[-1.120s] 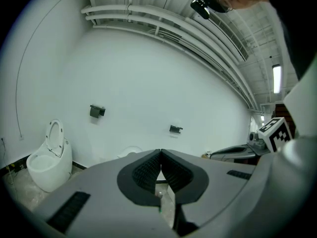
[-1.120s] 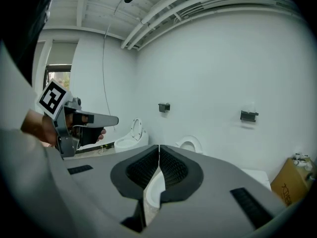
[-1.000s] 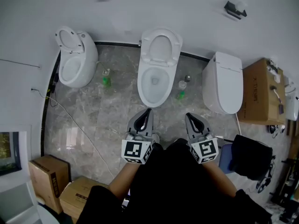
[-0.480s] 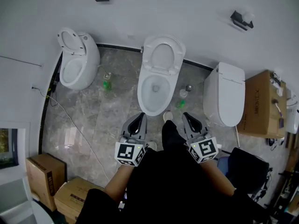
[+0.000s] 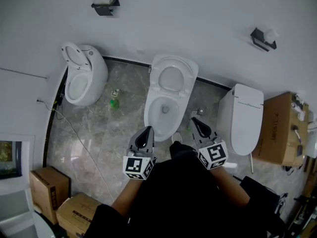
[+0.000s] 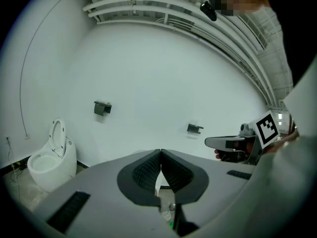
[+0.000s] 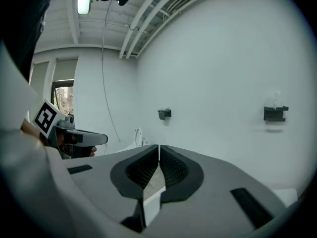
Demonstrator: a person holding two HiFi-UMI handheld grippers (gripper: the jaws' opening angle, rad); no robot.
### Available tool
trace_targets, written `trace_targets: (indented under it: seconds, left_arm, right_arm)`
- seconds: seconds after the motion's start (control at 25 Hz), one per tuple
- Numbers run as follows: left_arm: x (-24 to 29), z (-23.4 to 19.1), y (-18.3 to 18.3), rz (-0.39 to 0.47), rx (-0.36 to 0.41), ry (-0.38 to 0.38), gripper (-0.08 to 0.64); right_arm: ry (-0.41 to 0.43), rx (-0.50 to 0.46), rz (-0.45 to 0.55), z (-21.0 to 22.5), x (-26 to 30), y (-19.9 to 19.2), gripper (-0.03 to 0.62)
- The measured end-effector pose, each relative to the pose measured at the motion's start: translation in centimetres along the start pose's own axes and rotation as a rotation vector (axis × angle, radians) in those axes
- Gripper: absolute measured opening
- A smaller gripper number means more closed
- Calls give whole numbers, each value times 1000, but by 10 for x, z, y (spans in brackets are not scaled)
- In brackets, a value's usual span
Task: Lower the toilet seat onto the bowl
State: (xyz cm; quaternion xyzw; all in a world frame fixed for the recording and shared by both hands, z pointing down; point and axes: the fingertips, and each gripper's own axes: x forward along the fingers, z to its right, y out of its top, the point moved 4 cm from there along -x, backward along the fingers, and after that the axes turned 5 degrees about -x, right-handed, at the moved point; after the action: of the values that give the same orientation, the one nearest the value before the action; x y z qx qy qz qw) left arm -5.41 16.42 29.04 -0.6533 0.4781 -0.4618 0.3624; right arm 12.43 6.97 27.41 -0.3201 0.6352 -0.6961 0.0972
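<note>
Both tools closed, nothing held: left tool (image 5: 147, 133), right tool (image 5: 195, 121). Over the last second, tools brought nearer front rim of middle bowl (image 5: 151, 117). Raised toilet seat (image 5: 172, 62) noted against wall, untouched; lowering judged not begun.

Soft, even, bright light fills my views; a ceiling lamp (image 7: 84, 4) glares, and fisheye bending darkens both gripper views' corners.
</note>
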Motion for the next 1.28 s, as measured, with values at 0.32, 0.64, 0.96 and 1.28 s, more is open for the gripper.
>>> trace_targets:
  seconds: [0.32,0.64,0.96,1.28]
  left_arm:
    - [100,-5,-2,-41,-55,-2,15]
    - [203,-24,-11,-77,-2,22,15]
    - [276,-52,-25,-144,57,70,15]
    - [324,-76,-46,-203,68,39,15]
  right_arm:
    - [-3,18,-33,81,54,-7,34]
    - [-3,22,-68,161,121,-30,34]
    - [-5,26,-102,214,182,-55,34]
    - [26,38,-177,222,222,-79,35]
